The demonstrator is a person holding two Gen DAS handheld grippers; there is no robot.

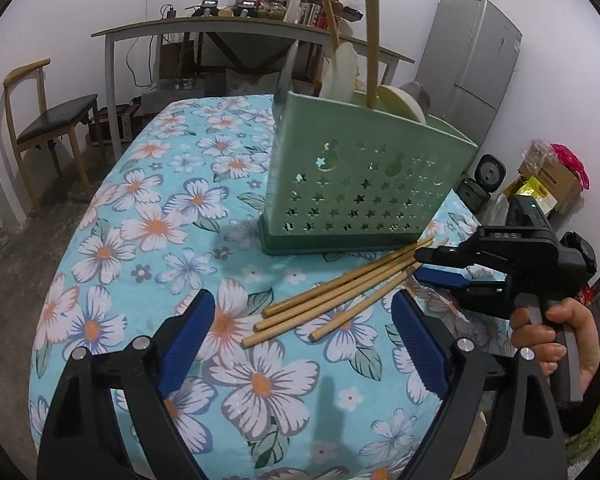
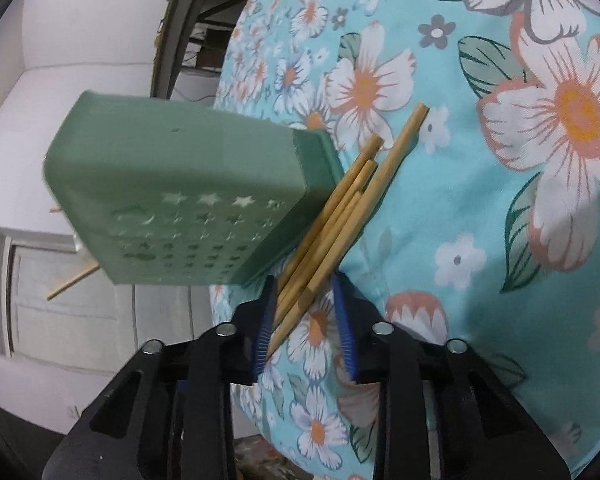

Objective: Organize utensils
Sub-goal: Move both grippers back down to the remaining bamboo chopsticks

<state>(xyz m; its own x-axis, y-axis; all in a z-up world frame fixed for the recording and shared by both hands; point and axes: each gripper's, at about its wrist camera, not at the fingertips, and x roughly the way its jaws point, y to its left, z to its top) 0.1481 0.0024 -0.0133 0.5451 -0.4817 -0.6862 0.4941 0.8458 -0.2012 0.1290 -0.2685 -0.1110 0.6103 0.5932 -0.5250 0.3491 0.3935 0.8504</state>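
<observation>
Several wooden chopsticks (image 1: 332, 300) lie fanned on the floral tablecloth in front of a green perforated utensil holder (image 1: 364, 184). The holder has chopsticks and pale spoons (image 1: 342, 72) standing in it. My left gripper (image 1: 304, 336) is open and empty, just short of the chopsticks' near ends. My right gripper (image 1: 428, 266) reaches in from the right at their far ends. In the right wrist view the right gripper (image 2: 306, 316) is open, its blue pads (image 2: 345, 328) on either side of the chopstick tips (image 2: 332, 232), next to the holder (image 2: 180, 196).
The table (image 1: 172, 216) has a turquoise flowered cloth. Behind it are a wooden chair (image 1: 48, 120), a cluttered side table (image 1: 236, 28) and a grey fridge (image 1: 472, 64). Boxes and bags (image 1: 548, 180) sit on the floor at right.
</observation>
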